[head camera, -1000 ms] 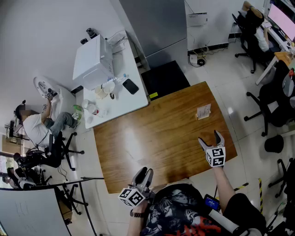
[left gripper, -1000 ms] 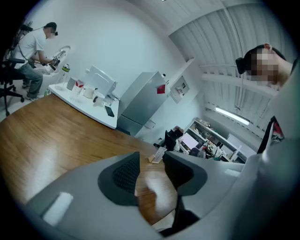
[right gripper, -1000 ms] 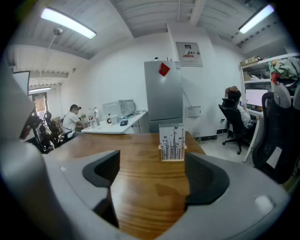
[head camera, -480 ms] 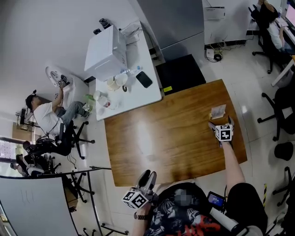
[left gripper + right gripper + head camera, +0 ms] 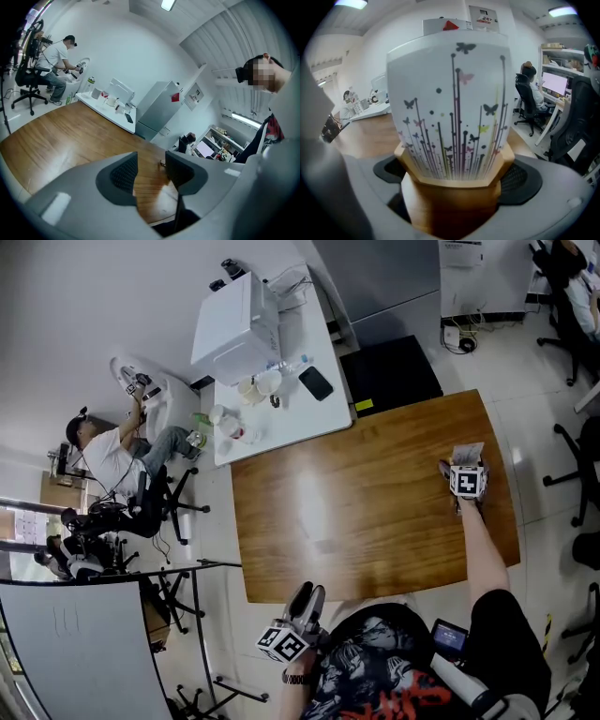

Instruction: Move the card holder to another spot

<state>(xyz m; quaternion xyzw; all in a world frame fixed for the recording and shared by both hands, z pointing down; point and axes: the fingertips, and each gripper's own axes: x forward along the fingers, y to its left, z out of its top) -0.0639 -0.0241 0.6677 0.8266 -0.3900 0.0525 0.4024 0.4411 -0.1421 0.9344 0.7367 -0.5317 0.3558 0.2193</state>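
The card holder (image 5: 467,453) is a wooden base carrying a white card printed with butterflies and stems; it stands near the right edge of the brown table (image 5: 356,512). In the right gripper view the holder (image 5: 454,108) fills the frame. My right gripper (image 5: 463,466) is open wide, and the wooden base sits between its pads (image 5: 521,180) with a dark gap on the left side. My left gripper (image 5: 307,599) hangs by my body at the table's front edge. Its jaws (image 5: 151,171) are opening, with nothing between them.
A white side table (image 5: 309,418) at the back left holds a white box (image 5: 236,329), cups and a phone (image 5: 316,382). A person (image 5: 112,451) sits at the far left. A black mat (image 5: 389,376) lies behind the table. Office chairs (image 5: 572,470) stand at the right.
My right gripper has travelled from the table's front right up to the card holder and spread its jaws around the base. The left gripper has stayed by my body.
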